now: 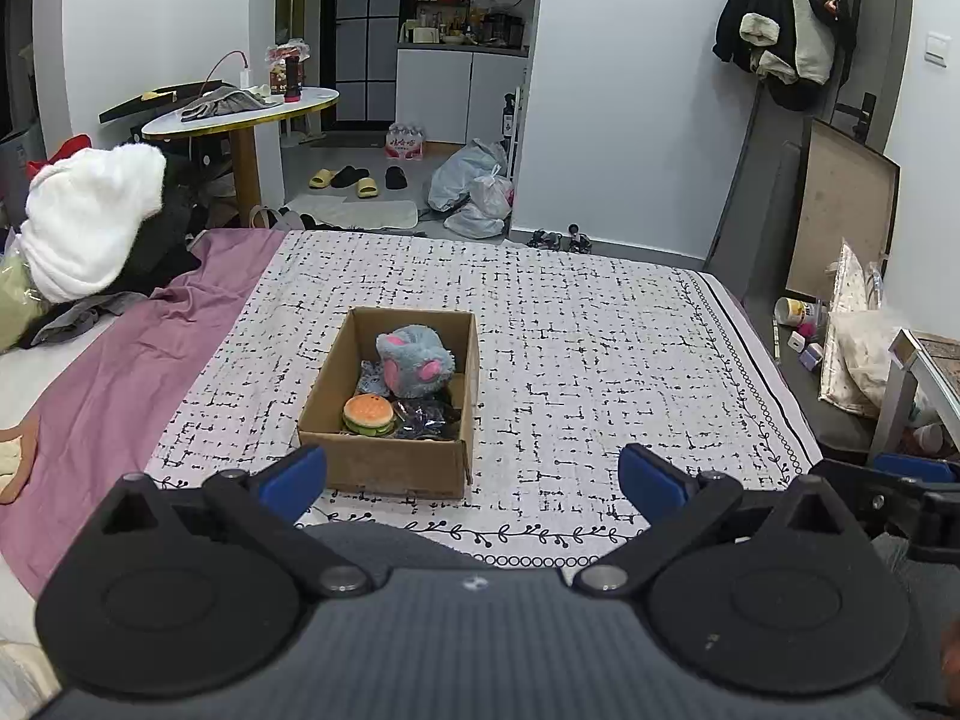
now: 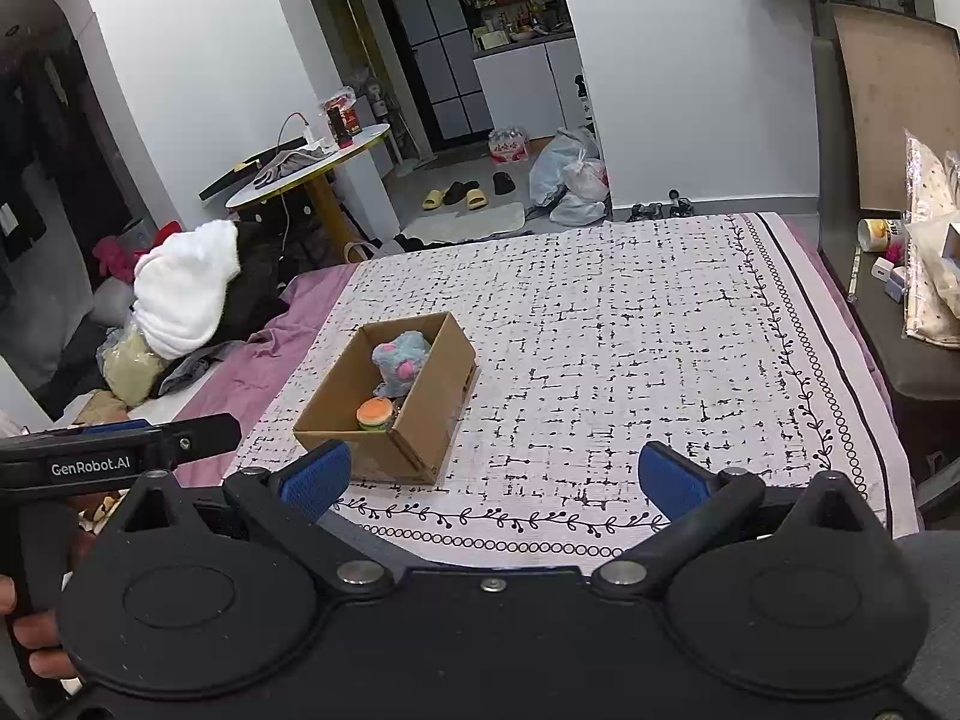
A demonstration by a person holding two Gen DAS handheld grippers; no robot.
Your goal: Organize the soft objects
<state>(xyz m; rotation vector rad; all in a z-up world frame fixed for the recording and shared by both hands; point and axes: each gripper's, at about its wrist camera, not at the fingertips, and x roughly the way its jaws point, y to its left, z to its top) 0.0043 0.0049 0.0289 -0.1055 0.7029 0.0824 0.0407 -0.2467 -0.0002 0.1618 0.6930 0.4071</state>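
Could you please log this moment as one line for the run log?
left tool: open, empty | right tool: open, empty | box: on bed, holds plush, burger

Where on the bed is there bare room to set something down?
The patterned blanket lies bare right of the cardboard box, out to its leafy border, and beyond the box toward the far edge. Left is crowded: a clothes pile on the purple sheet. Both claws are open, empty.

Bed (image 1: 600, 330), patterned blanket (image 1: 630, 372); cardboard box (image 1: 384, 462)
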